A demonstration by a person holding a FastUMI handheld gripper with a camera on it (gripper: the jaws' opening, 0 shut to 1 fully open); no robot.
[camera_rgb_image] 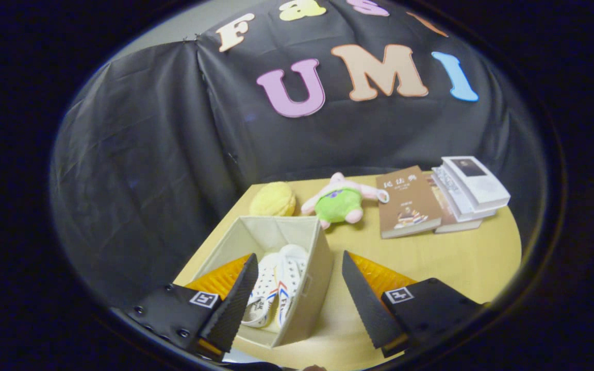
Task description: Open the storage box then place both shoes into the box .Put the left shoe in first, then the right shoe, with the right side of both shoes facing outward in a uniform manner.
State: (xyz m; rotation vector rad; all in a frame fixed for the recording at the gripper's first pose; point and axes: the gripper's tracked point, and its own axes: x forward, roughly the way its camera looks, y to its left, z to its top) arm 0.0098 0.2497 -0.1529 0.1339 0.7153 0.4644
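Note:
A beige fabric storage box (317,268) stands open on the wooden table, partly between my fingers and nearer the left one. Two white shoes (276,286) with red and blue stripes lie side by side inside it, toes toward the far wall of the box. My gripper (299,275) hovers above the box's right wall, open wide, with nothing held. The left finger (235,304) overlaps the box's left half and hides part of the near shoe; the right finger (366,304) is over bare table to the right of the box.
Beyond the box lie a yellow round plush (272,201) and a pink and green plush toy (339,202). A brown book (408,202) and a stack of white books (469,188) lie at the far right. The table (457,257) has bare wood right of the box.

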